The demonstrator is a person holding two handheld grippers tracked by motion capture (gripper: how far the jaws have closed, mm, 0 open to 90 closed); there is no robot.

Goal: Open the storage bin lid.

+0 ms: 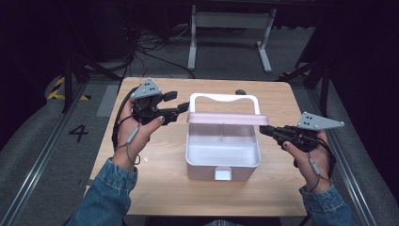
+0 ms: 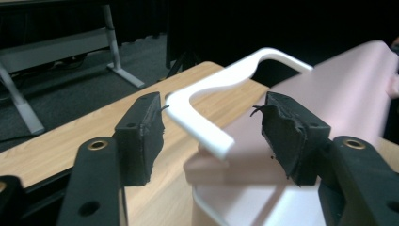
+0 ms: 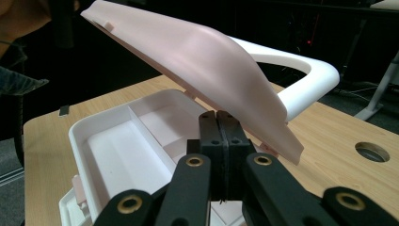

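Note:
A white box (image 1: pixel 222 164) with inner dividers stands in the middle of the wooden table (image 1: pixel 162 155). Its pink lid (image 1: pixel 226 118) is lifted, and the white handle (image 1: pixel 223 97) lies behind it. My left gripper (image 1: pixel 178 102) is open at the lid's left end. In the left gripper view its jaws (image 2: pixel 211 113) stand wide on either side of the handle's corner (image 2: pixel 207 92), with the lid (image 2: pixel 339 89) beyond. My right gripper (image 1: pixel 263 130) is shut at the lid's right end. In the right gripper view its tips (image 3: pixel 217 117) sit pressed together just under the lid's edge (image 3: pixel 197 56), over the open box (image 3: pixel 77 136).
A small latch (image 1: pixel 222 174) sticks out at the box's front. A round cable hole (image 1: pixel 240 92) sits in the table behind the box. A white-legged table frame (image 1: pixel 230 21) and cables lie on the floor beyond. Bare wood surrounds the box on all sides.

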